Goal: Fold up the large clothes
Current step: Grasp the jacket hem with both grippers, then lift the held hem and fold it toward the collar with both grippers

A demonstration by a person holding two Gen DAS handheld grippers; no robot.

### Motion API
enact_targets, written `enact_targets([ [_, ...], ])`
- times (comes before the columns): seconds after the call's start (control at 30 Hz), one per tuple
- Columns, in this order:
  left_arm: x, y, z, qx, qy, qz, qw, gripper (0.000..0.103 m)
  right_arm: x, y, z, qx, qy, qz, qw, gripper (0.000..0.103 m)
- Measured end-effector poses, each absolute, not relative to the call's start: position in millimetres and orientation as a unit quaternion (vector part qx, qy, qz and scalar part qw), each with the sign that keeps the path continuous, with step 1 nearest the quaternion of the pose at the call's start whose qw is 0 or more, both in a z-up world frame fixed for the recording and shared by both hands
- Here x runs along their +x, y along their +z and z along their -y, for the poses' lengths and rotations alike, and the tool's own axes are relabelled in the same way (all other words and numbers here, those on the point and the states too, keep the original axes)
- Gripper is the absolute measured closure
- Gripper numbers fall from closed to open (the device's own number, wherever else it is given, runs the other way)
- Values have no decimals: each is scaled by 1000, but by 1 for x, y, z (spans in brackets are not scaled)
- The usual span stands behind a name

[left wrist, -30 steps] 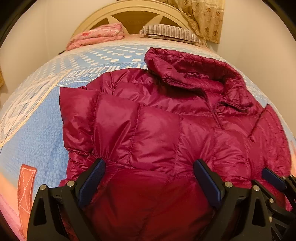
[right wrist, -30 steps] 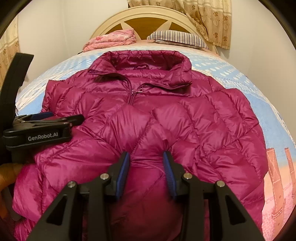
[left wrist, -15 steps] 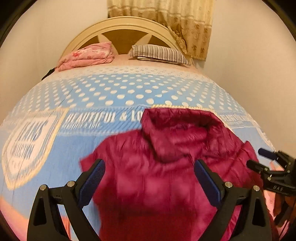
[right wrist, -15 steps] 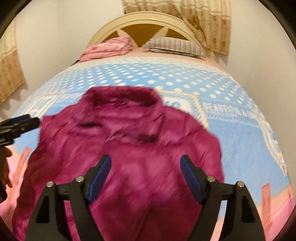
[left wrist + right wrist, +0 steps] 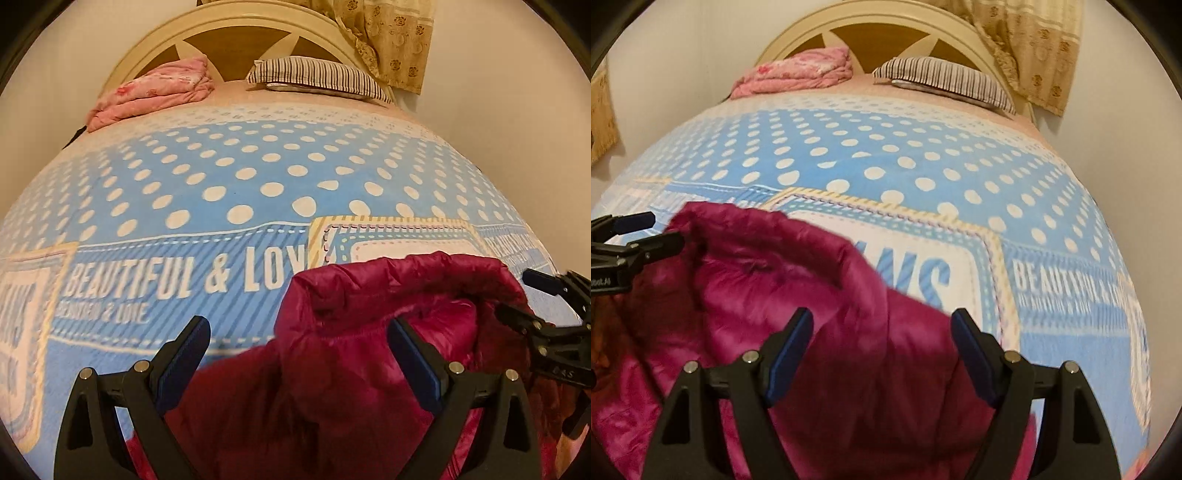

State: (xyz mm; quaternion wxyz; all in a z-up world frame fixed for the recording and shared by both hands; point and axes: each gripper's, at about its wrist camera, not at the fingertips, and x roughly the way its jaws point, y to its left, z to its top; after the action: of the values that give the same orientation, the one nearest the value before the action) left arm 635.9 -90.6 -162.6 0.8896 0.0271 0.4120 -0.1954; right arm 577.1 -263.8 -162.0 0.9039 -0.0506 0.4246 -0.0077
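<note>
The magenta quilted puffer jacket (image 5: 798,317) lies bunched at the near end of the blue polka-dot bed cover (image 5: 258,177). The left gripper (image 5: 299,363) has its fingers apart and empty. The right gripper (image 5: 882,354) has its fingers closing slightly on nothing. Slippery padding could spring any fold apart.

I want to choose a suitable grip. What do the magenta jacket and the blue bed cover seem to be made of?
The magenta jacket looks like thin, glossy synthetic shell over puffy filling, probably down or similar: it shines and bulges in soft rolls. The blue bed cover looks like a matte, slightly fuzzy printed fabric, perhaps fleece or brushed cotton; the blur leaves this uncertain.
</note>
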Motion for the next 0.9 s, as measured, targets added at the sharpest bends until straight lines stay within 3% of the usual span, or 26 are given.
enact_targets([
  [0.03,635,-164,90,24,-201,-407,890,26,582,-164,262,-60,-8,-428,902,33],
  [0.07,636,-165,91,21,-211,-410,887,40,589,-170,261,-70,-5,-436,897,56],
  [0.1,635,-167,92,18,-223,-420,880,60,593,-174,261,-79,-6,-445,892,81],
  [0.23,614,-162,88,26,-234,-404,884,82,582,-176,264,-76,5,-433,898,88],
  [0.33,599,-156,78,14,-238,-383,892,87,568,-173,269,-62,8,-418,907,90],
  [0.8,566,-181,60,0,-251,-395,884,87,534,-199,270,-122,9,-401,908,93],
  [0.87,561,-175,60,5,-243,-385,890,81,534,-202,270,-126,7,-400,908,93],
  [0.9,557,-169,59,5,-242,-378,894,62,534,-203,270,-127,6,-399,908,93],
])
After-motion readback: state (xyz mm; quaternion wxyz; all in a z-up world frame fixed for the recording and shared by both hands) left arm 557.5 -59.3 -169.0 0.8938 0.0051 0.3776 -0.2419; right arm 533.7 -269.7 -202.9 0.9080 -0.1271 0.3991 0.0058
